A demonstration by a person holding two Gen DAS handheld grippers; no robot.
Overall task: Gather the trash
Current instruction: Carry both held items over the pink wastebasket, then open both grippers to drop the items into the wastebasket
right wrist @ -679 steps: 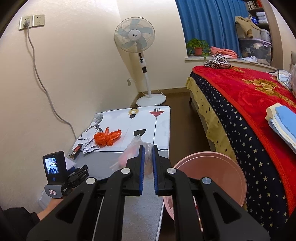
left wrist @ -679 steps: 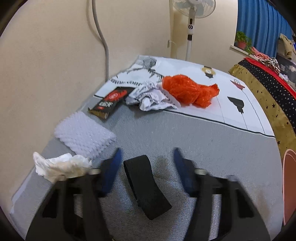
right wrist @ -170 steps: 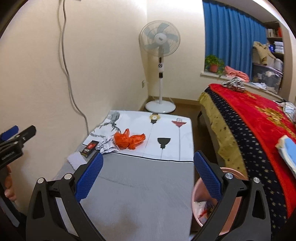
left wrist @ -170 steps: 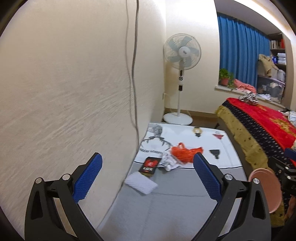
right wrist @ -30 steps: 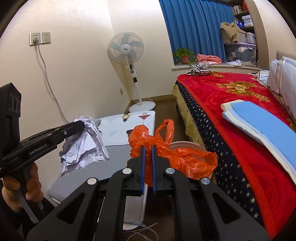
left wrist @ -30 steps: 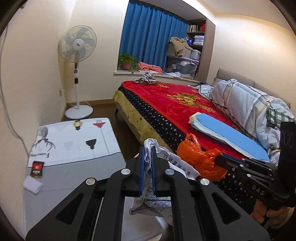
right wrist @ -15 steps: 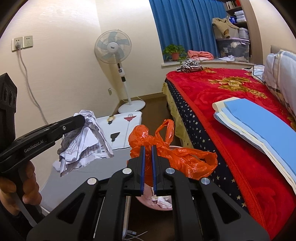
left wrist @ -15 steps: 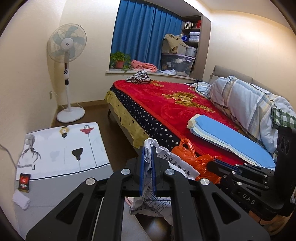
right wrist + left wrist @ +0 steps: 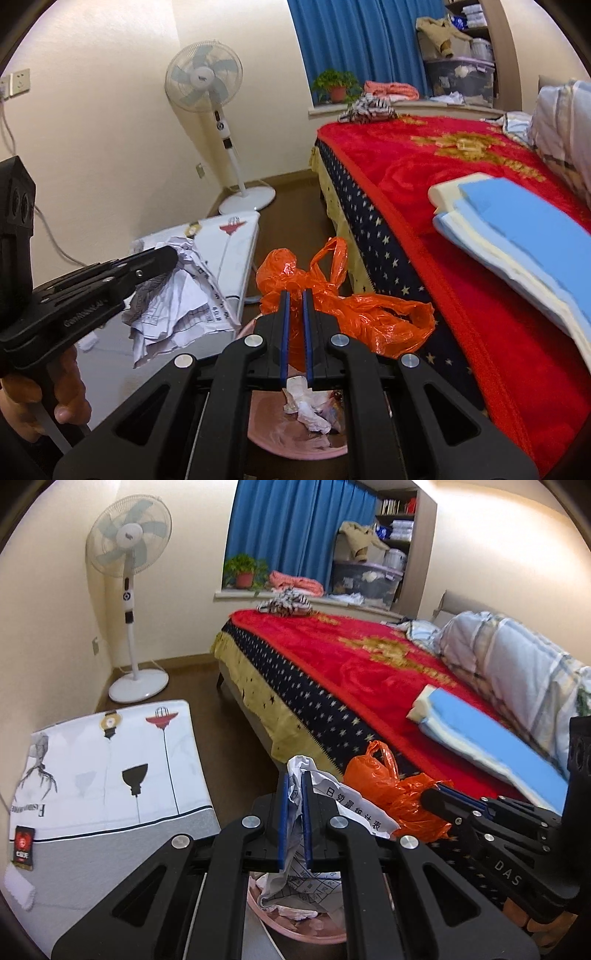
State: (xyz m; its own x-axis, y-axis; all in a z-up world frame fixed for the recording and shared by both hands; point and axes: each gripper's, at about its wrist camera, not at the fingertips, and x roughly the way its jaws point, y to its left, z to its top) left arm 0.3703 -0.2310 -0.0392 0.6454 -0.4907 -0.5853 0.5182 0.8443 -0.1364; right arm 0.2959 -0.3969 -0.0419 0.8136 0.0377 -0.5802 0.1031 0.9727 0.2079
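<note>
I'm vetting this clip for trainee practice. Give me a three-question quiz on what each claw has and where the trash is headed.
1. True or false: the left claw is shut on the crumpled paper.
2. What does the right claw hold? A) black snack wrapper B) orange plastic bag C) white tissue
3. Fill in: both pieces of trash hang above the pink ____, which already holds some scraps.

Key
1. True: its jaws pinch the printed sheet.
2. B: the orange plastic bag is clamped between the jaws; the black snack wrapper lies on the table.
3. bin: the pink bin sits on the floor beside the bed.
</note>
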